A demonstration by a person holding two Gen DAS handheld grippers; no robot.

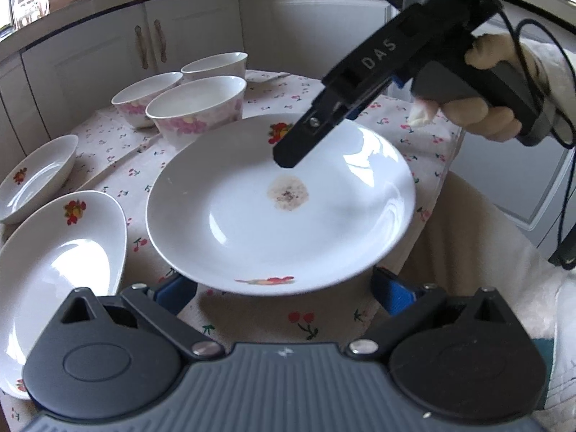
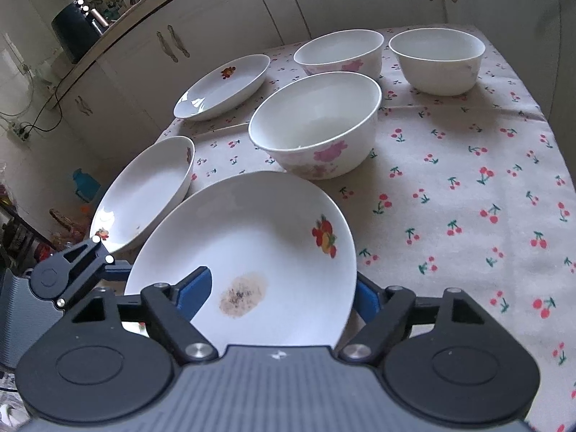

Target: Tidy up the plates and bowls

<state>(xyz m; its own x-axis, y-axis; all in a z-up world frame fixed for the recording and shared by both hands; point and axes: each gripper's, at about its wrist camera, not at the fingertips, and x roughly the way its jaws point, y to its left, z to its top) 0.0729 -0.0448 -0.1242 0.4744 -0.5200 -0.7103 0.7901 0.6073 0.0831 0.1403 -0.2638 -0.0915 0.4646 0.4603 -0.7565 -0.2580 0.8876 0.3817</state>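
1. Stained plate (image 1: 324, 216): white, shallow, fruit print on the rim, nearest of all the crockery, at the near edge of the cherry tablecloth (image 2: 468, 180). Inside it, one brownish speckled smear at the centre; otherwise only glaze.
2. Left gripper (image 1: 282, 288): set wide, blue fingers (image 1: 172, 289) running in under the plate's near rim, tips hidden beneath it. Cannot tell whether pressing on anything.
3. Right gripper (image 2: 284, 288): narrowed about the plate's edge, one blue finger (image 2: 196, 288) lying over the plate's inside beside the smear, the other tucked behind the rim. Cannot tell whether the pads actually clamp. Held by a pale gloved hand (image 1: 496, 115) wrapped round its grip.
4. Cannot tell whether the plate rests on the cloth or sits lifted off it; a shadow lies below its near rim.
5. Second plate (image 2: 144, 194), just beside the stained one, and third plate (image 2: 223, 86), farther back: same fruit print, only white glaze inside.
6. Near bowl (image 2: 316, 126), just behind the stained plate; middle bowl (image 2: 338, 52) and far-right bowl (image 2: 437, 59) at the back. Pink flowers outside, plain white within.
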